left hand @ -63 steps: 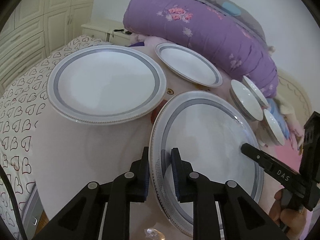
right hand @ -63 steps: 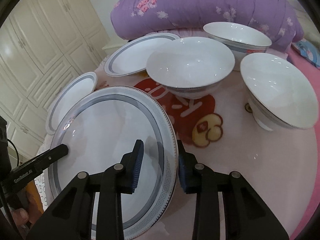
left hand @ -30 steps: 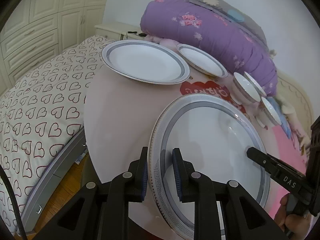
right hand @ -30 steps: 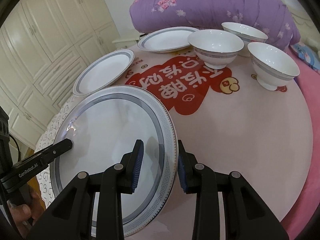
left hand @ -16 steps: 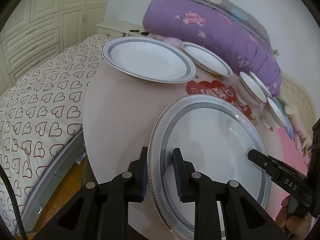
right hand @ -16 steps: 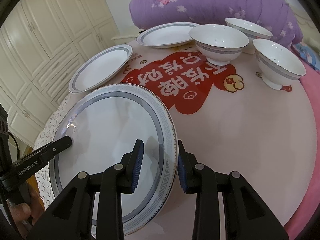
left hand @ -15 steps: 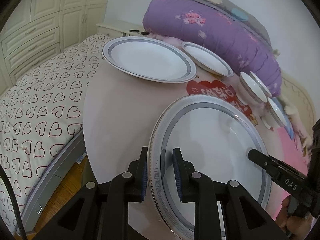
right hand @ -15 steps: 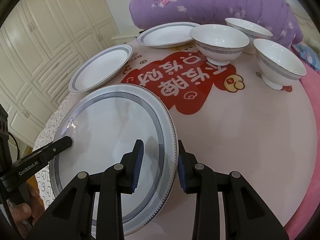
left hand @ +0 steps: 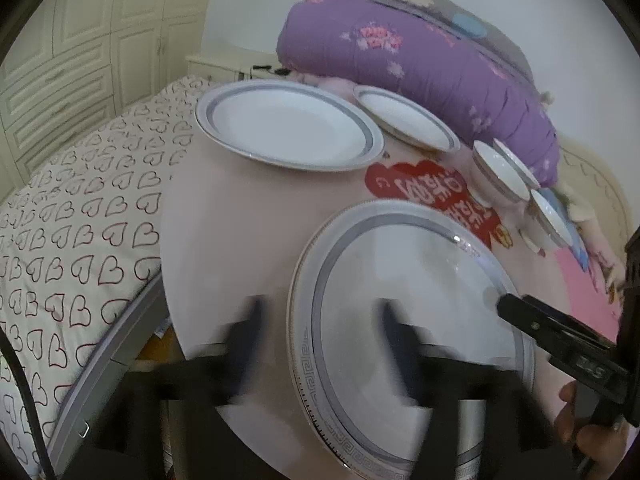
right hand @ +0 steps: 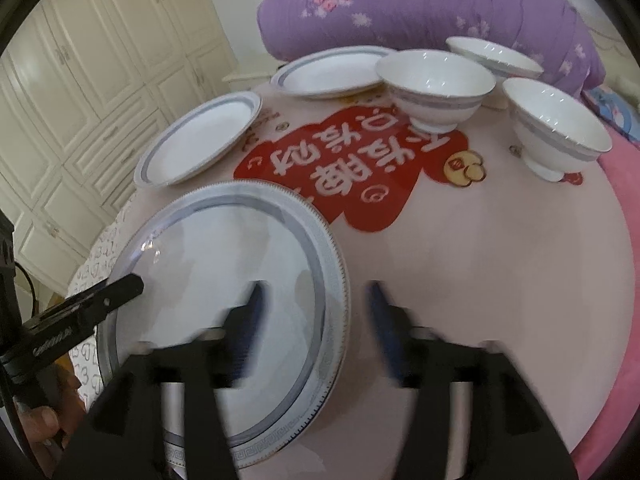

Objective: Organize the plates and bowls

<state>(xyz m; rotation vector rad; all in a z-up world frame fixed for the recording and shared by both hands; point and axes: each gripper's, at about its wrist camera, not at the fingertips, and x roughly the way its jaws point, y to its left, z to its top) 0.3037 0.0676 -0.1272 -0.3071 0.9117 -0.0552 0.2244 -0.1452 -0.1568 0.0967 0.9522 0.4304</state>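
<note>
A large grey-rimmed plate (left hand: 408, 316) (right hand: 224, 288) lies on the pink round table (right hand: 460, 280) at its near edge. My left gripper (left hand: 320, 332) is open, blurred, its fingers either side of the plate's left rim. My right gripper (right hand: 316, 320) is open, blurred, straddling the plate's right rim. Two smaller plates (left hand: 288, 128) (left hand: 404, 120) lie further back; they also show in the right wrist view (right hand: 200, 140) (right hand: 328, 72). Three white bowls (right hand: 436, 84) (right hand: 556, 128) (right hand: 492, 56) stand at the back right.
A purple quilt (left hand: 420, 56) lies behind the table. A heart-patterned bed cover (left hand: 72, 216) is to the left. White cabinets (right hand: 80, 80) stand beyond. The table's red printed patch (right hand: 352, 168) lies between the plates and bowls.
Both grippers have opened and let go of the large plate's rim, which now rests on the table. The plate was carried back from the other plates to the near edge.
</note>
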